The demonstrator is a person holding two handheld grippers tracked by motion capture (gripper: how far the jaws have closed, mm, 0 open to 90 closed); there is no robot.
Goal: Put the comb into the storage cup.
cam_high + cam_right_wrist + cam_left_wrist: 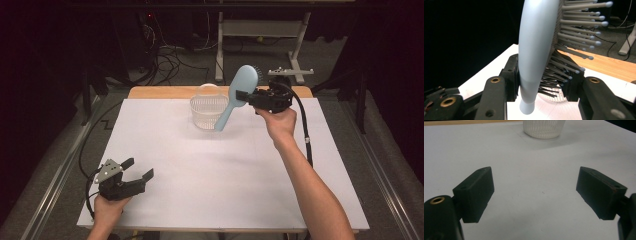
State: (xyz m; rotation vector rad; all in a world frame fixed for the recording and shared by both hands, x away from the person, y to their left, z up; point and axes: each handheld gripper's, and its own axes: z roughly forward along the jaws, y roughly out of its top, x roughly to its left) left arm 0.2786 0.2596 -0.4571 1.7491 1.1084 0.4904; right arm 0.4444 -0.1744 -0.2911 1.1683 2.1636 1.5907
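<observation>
Right fingers (511, 77): clamped on the light blue hairbrush (239, 95), one pad on its smooth back, the other pressed into the bristles (579, 30).
Right gripper (243, 96): raised above the far part of the table, jaws pointing toward the table's left.
Hairbrush: off the table, tilted, head up and far, handle tip (527, 108) slanting down over the near rim of the basket.
Left fingers (475, 193): spread wide, nothing between them, bare tabletop showing in the gap.
Left gripper (137, 169): low at the near left corner, jaws aimed toward the table's middle, well apart from brush and basket.
Basket (207, 111): clear ribbed plastic, upright, near the far edge, just beside the right gripper.
Table (220, 175): white top, wide bare stretch between the two grippers and along the near edge.
Far edge: wooden strip (165, 92) showing behind the white top.
Beyond table: dark floor, cables (170, 55) and a white frame leg (295, 55) past the far edge.
</observation>
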